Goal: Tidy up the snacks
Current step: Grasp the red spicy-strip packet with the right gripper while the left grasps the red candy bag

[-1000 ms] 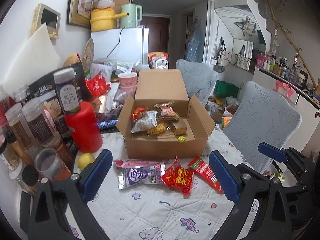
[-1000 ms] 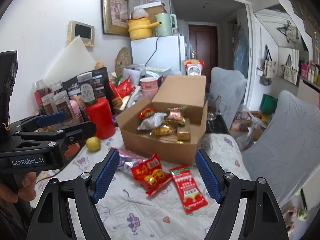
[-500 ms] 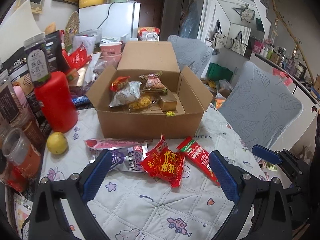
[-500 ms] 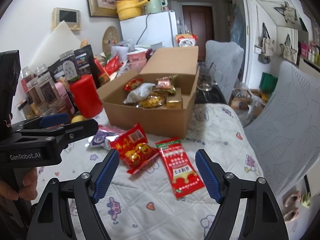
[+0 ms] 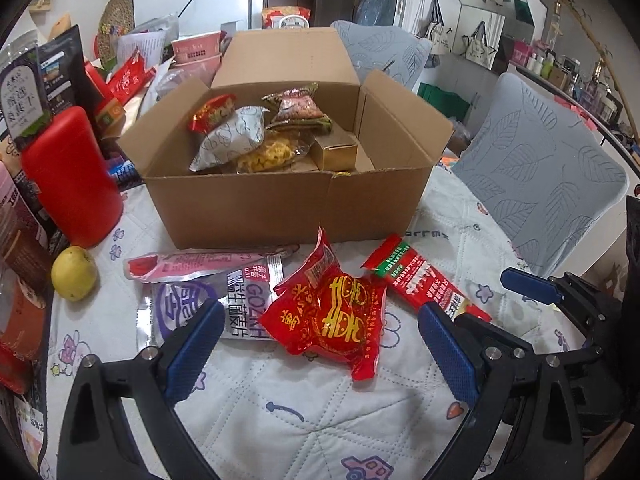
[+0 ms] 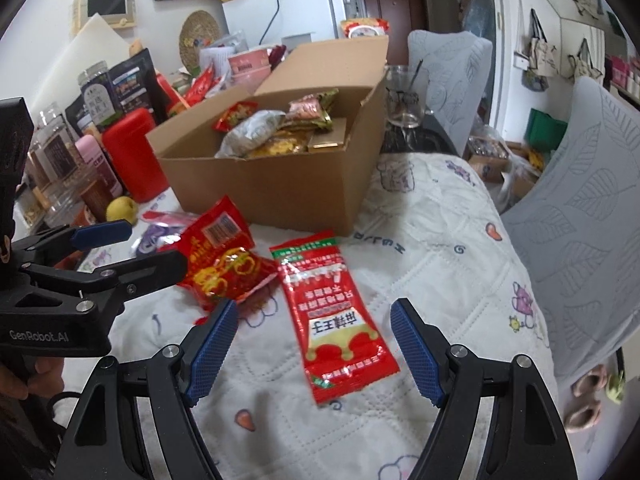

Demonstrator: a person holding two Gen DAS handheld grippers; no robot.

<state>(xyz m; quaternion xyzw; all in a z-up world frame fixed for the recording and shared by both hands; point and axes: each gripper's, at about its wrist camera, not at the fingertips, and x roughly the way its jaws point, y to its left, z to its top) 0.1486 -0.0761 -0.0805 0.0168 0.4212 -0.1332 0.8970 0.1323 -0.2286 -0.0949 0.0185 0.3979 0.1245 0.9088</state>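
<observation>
Snacks lie loose on the quilted tablecloth [image 5: 320,420] in front of both claws, with more already inside the open cardboard box [image 5: 280,200] beyond them. Left claw [image 5: 320,344]: its jaws stand wide apart and hold nothing. Just past its left fingertip lies a purple-and-silver packet [image 5: 200,300] with a pink packet [image 5: 192,264] touching it on the far side. Between the fingertips, slightly ahead, sits a puffy red bag with gold print [image 5: 332,316]. A flat red sachet [image 5: 420,276] lies ahead of its right fingertip. Far to the claw's left are a yellow fruit [image 5: 74,272] and a red canister [image 5: 72,176].

Right claw [image 6: 316,344]: also spread wide and empty. The red bag [image 6: 224,260] lies just ahead of its left fingertip, and the red sachet [image 6: 336,312] rests between its fingers, touching neither. The box [image 6: 272,188] stands further ahead, slightly left.
</observation>
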